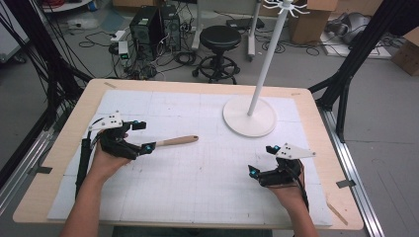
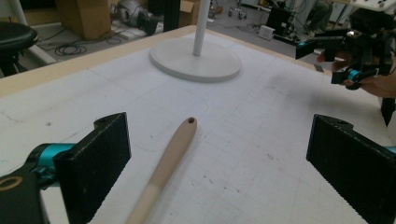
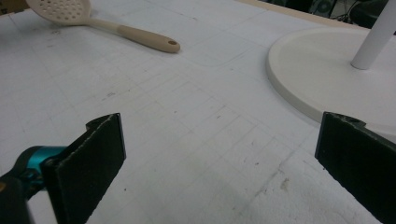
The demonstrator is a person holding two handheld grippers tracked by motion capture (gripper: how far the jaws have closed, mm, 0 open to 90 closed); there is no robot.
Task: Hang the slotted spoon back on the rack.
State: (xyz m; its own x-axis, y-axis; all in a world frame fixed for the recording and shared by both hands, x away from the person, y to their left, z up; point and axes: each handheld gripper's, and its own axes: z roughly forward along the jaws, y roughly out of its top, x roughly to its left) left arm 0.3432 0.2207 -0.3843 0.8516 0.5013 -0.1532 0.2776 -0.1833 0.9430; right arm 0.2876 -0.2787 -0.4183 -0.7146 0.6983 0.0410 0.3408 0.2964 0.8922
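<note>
A beige slotted spoon (image 1: 178,140) lies flat on the white mat, its handle pointing right toward the middle. My left gripper (image 1: 144,136) is open over the spoon's near end, and the hand hides the head in the high view. In the left gripper view the handle (image 2: 170,158) runs up between the two wide-apart jaws and touches neither. In the right gripper view the spoon's perforated head (image 3: 60,9) shows at the top left. My right gripper (image 1: 262,159) is open at the right front of the mat, with nothing between its jaws (image 3: 219,168).
A white stand with a round base (image 1: 249,116) and a tall pole (image 1: 267,54) stands at the back right of the mat. The base's rim (image 3: 289,88) lies just ahead of the right gripper. A black stool (image 1: 220,39) and computers sit on the floor beyond the table.
</note>
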